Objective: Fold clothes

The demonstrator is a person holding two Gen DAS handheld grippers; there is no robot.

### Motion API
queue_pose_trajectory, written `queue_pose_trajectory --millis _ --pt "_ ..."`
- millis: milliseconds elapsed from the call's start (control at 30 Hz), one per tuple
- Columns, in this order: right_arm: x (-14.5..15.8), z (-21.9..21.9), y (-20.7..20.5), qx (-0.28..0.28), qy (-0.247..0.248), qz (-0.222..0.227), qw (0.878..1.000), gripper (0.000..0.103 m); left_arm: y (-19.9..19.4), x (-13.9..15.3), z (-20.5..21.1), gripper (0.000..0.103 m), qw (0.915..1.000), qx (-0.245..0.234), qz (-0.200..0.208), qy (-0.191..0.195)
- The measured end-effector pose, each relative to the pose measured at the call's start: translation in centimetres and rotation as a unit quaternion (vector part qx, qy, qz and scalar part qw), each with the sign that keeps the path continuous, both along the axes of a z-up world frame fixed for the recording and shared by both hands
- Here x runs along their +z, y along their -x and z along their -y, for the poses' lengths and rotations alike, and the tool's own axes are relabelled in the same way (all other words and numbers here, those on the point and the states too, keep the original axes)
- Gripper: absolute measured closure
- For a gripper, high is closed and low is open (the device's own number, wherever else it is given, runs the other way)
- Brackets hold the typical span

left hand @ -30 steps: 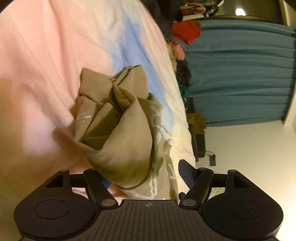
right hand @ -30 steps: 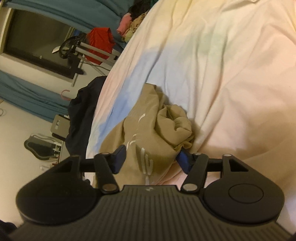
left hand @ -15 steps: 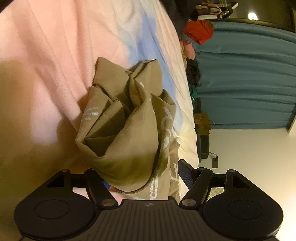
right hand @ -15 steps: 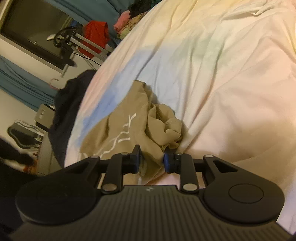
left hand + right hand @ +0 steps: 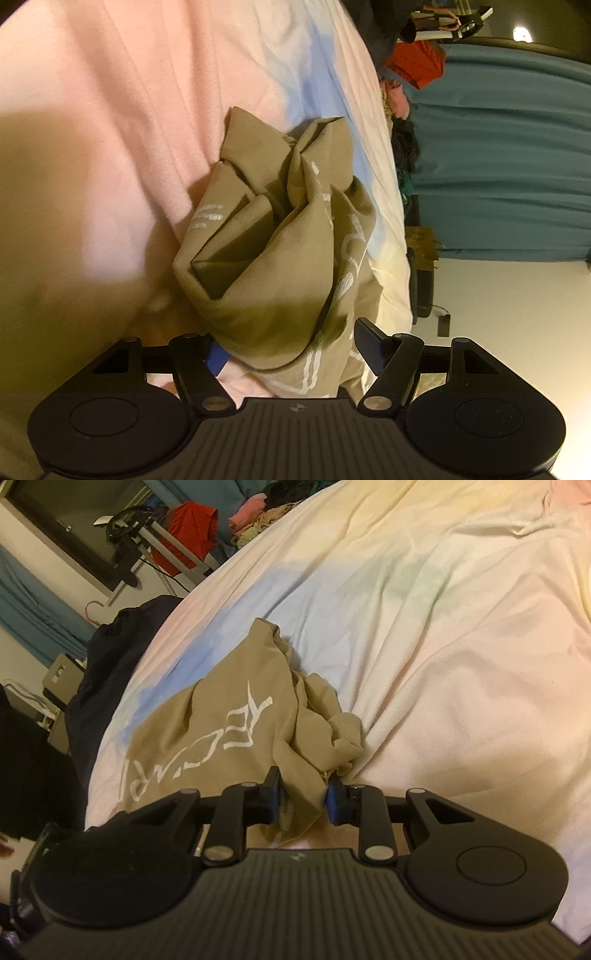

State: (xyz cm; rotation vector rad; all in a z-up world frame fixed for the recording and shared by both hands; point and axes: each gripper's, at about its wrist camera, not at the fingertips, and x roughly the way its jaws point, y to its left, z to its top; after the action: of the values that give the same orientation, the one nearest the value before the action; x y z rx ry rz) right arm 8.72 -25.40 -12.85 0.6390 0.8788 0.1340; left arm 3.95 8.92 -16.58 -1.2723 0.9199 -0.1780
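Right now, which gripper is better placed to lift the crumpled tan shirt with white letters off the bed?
The right gripper: it is already shut on the crumpled tan shirt. The left gripper stands open around the cloth, its pads not pressing.

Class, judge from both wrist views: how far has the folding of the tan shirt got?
Done: nothing is folded; the tan shirt lies crumpled on the pastel bedsheet. In hand: the right gripper has pinched a bunch of its fabric, while the left gripper stands open around another part, pads not pressing. Left: the left grip, spreading the shirt flat and every fold.
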Motion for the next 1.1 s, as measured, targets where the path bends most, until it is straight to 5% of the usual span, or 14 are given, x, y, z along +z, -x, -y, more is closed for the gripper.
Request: queue_pose_trajectory --millis 233,633,867,1000,1100 --pt "0.2 0.2 0.2 -0.001 -0.007 0.002 1.0 0.075 2.1 1.0 0.2 0.04 0.9998 0.011 -0.011 0.01" --pt "0.3 0.3 -0.4 -0.014 -0.021 -0.006 1.0 0.076 4.3 2.2 -2.7 0.054 0.9986 0.033 0.028 0.032" --pt "0.3 0.2 -0.5 -0.016 -0.023 -0.007 1.0 0.076 2.3 0.4 -3.0 0.054 0.9996 0.026 -0.004 -0.001" --pt "0.3 0.3 -0.7 -0.018 -0.026 -0.008 0.999 0.076 1.2 1.4 -2.8 0.055 0.9991 0.021 0.031 -0.022" --pt "0.3 0.4 -0.8 -0.019 -0.029 -0.009 0.999 0.076 1.2 2.8 -2.0 0.074 0.9961 0.01 0.066 -0.057"
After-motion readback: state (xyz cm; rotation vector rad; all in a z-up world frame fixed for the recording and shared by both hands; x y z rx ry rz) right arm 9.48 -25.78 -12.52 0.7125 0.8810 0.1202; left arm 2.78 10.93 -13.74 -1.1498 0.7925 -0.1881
